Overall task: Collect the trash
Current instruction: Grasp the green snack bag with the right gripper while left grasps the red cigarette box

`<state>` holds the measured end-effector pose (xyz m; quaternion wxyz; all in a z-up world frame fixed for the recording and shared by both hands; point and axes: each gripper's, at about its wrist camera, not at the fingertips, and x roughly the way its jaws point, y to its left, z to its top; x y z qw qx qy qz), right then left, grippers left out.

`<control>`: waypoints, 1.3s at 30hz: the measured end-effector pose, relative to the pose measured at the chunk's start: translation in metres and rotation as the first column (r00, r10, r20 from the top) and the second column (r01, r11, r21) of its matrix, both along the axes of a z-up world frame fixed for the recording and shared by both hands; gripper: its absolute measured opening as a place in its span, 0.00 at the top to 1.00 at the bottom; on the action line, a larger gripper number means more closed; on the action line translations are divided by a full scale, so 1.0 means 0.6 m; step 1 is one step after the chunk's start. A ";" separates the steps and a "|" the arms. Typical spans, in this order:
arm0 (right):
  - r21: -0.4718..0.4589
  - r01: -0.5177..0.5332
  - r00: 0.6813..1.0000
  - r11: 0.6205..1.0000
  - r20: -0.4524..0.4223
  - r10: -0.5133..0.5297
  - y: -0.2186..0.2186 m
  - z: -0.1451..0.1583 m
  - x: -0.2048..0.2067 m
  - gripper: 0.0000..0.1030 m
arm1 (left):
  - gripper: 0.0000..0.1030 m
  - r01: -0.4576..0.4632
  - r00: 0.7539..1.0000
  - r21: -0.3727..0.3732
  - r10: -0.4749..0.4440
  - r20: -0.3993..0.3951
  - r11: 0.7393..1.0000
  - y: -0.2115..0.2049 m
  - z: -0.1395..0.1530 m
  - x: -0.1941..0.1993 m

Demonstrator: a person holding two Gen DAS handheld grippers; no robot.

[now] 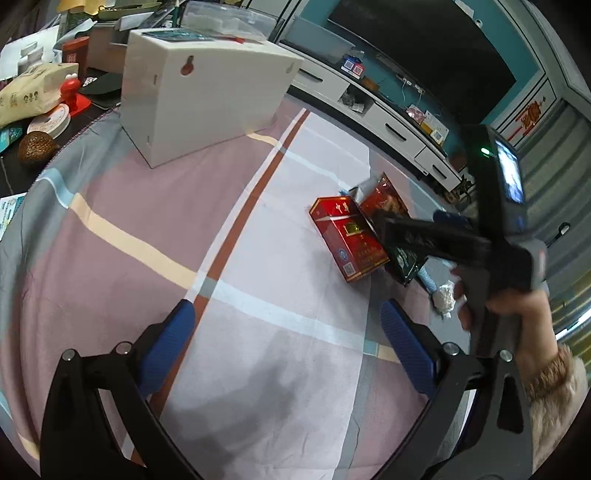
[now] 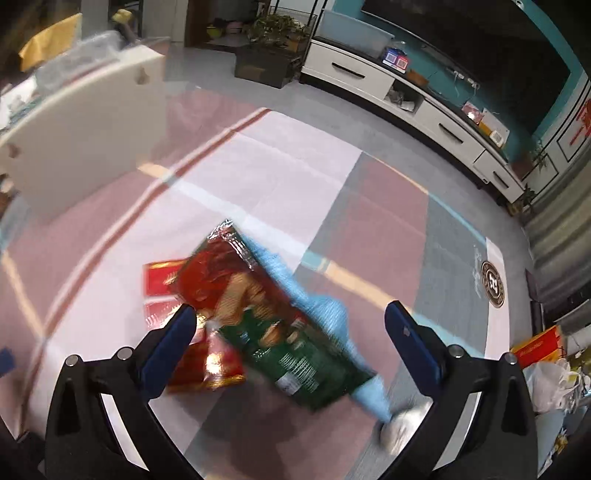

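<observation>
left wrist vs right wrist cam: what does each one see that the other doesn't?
Left wrist only: the right gripper from outside with the hand holding it, a crumpled paper ball, and clutter beyond the cloth such as a tissue pack.

Right wrist only: potted plants on the floor and a white plastic bag.

Both: the red cigarette pack, the red-and-green snack wrapper, the white box, the striped cloth and the white cabinet. Each camera's own jaws stand open.
</observation>
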<state>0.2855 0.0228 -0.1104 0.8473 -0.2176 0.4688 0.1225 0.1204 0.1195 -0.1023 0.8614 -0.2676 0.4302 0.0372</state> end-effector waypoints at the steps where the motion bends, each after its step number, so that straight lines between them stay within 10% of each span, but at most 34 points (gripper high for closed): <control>1: 0.025 0.002 1.000 1.000 -0.006 -0.001 -0.007 -0.004 0.008 0.03 | 0.03 0.009 1.000 -0.004 -0.009 -0.004 1.000 -0.003 -0.002 0.002; 8: 0.184 0.039 0.995 0.982 -0.095 -0.022 -0.030 -0.033 0.026 0.12 | 0.03 0.026 1.000 -0.002 -0.026 -0.012 1.000 -0.009 -0.004 0.003; 18: 0.208 0.087 0.994 0.974 -0.089 -0.070 -0.021 0.009 -0.002 0.78 | 0.03 -0.012 1.000 0.003 0.012 -0.013 1.000 0.003 -0.006 0.007; 24: 0.289 0.113 0.993 0.951 -0.067 -0.098 -0.034 0.046 -0.033 0.82 | 0.03 -0.005 1.000 -0.066 0.004 -0.003 0.998 0.006 0.000 0.028; 39: 0.425 0.201 0.925 0.883 0.213 -0.313 -0.224 0.200 -0.159 0.82 | 0.09 -0.021 0.983 0.085 0.036 -0.183 0.996 -0.098 -0.039 0.220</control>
